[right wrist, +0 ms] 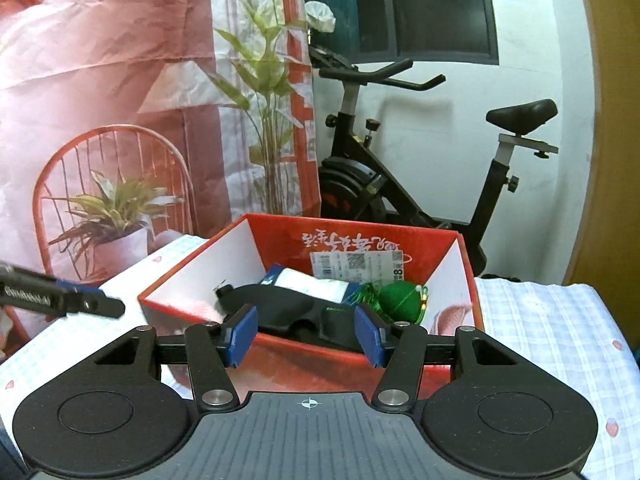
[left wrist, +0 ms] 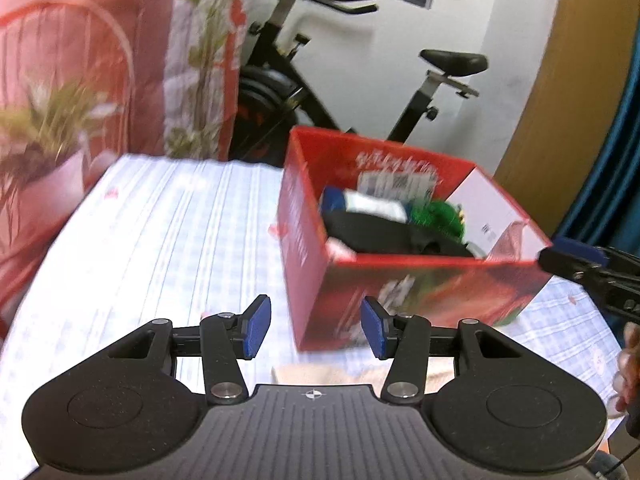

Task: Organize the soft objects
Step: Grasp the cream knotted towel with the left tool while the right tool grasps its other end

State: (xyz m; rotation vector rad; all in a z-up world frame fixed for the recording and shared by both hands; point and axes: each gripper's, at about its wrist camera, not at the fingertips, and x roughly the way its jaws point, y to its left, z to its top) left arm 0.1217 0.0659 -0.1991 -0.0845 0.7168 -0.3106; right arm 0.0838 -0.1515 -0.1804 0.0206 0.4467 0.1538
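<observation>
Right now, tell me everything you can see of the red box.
The red box is an open-topped, rectangular carton that looks like printed cardboard, red outside with white script on its far inner wall and white inner side walls. It stands upright on the checked cloth. Inside lie a black moulded piece, a white roll with blue ends, a green tasselled ball and a printed label. Neither tool touches it.

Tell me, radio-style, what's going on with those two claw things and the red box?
Left gripper open, empty. Right gripper open, empty, facing red box. Green ball and black item in box. Nothing blocking.
</observation>
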